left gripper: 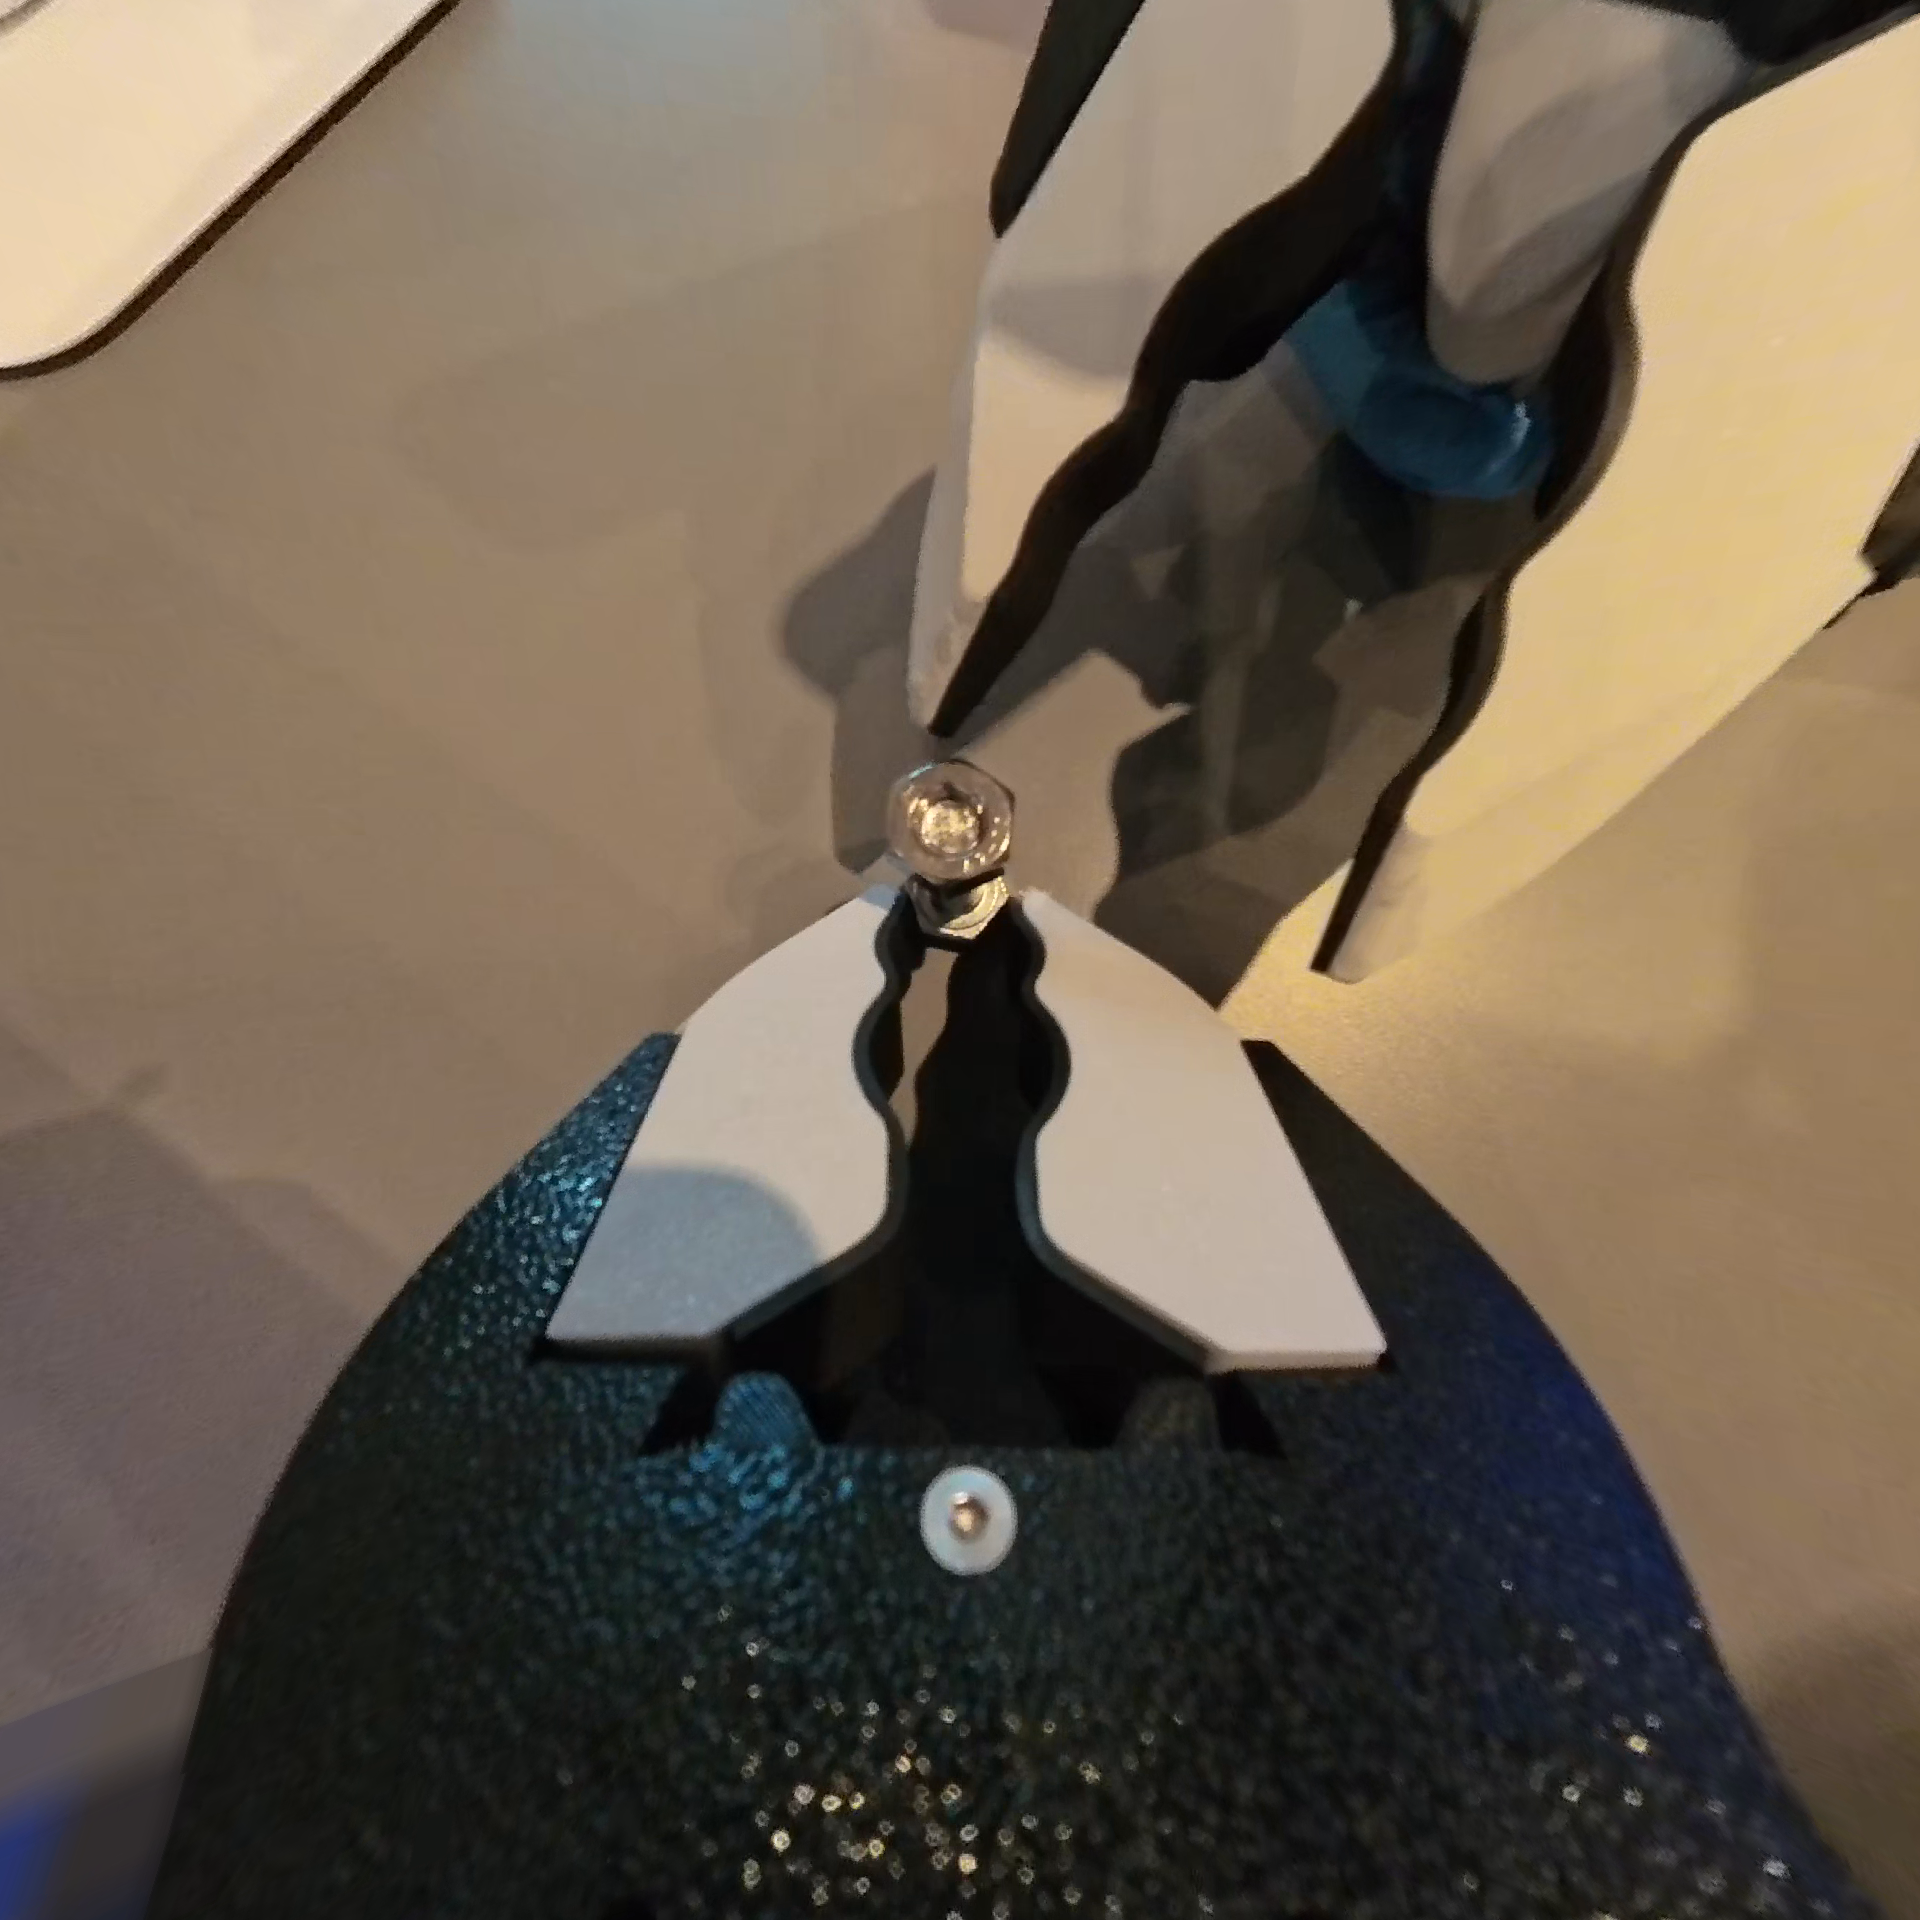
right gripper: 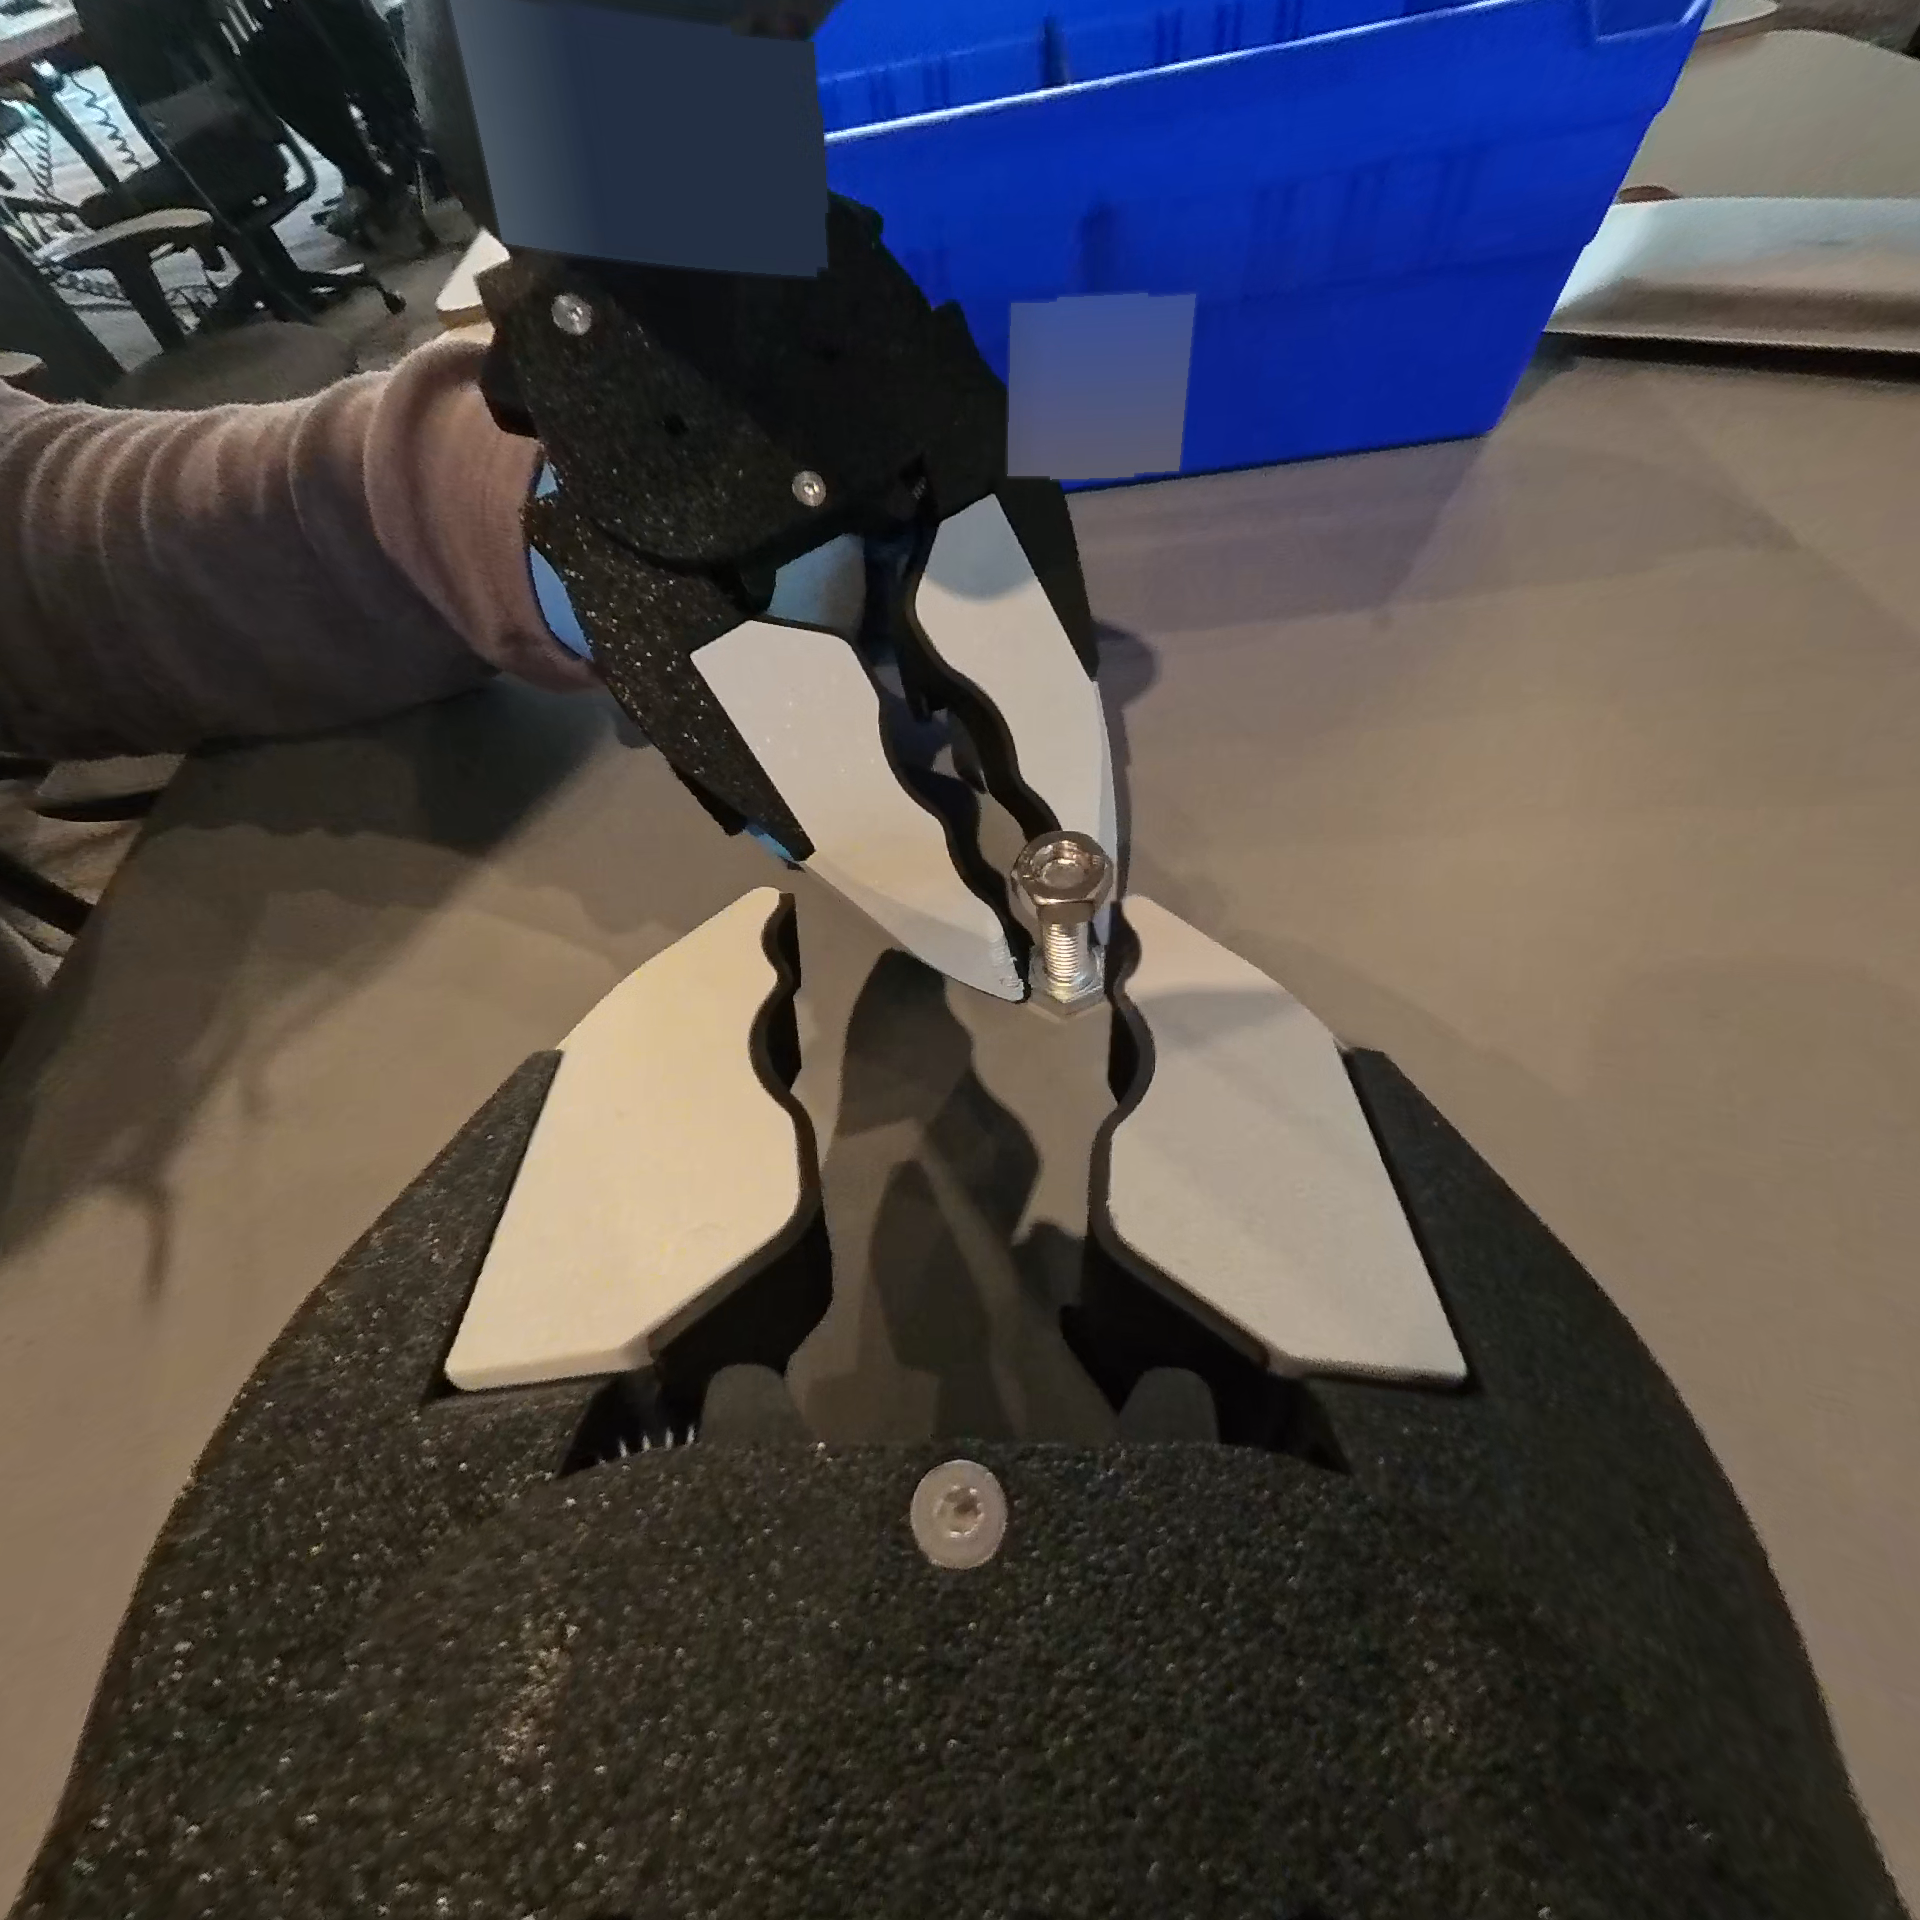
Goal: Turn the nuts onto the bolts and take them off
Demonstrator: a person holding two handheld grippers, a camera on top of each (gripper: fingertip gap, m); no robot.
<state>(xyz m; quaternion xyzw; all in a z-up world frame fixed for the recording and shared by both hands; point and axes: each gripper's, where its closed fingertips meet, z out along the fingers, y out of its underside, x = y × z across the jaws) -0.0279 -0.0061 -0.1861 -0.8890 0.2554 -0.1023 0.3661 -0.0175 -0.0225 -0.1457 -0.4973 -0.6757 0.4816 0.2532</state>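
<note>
A silver bolt (right gripper: 1062, 940) stands upright, head down, on the grey table (right gripper: 1455, 831), with a hex nut (right gripper: 1062, 868) at the top of its thread. My left gripper (right gripper: 1060, 971) reaches in from the upper left and is shut on the bolt's lower end. In the left wrist view the left gripper (left gripper: 956, 909) clamps the bolt (left gripper: 951, 920) just under the nut (left gripper: 948, 826). My right gripper (right gripper: 954, 902) is open and empty; its right fingertip (right gripper: 1138, 920) is close beside the bolt. In the left wrist view the right gripper (left gripper: 1138, 842) comes down from above, open, next to the nut.
A large blue plastic bin (right gripper: 1247, 208) stands on the table behind the bolt. A person's sleeve (right gripper: 260, 540) holds the left gripper at the left. A pale board (left gripper: 125, 156) lies at the far left. Office chairs (right gripper: 208, 187) stand beyond the table's edge. My hands' fingertips stand some 5 cm from each other.
</note>
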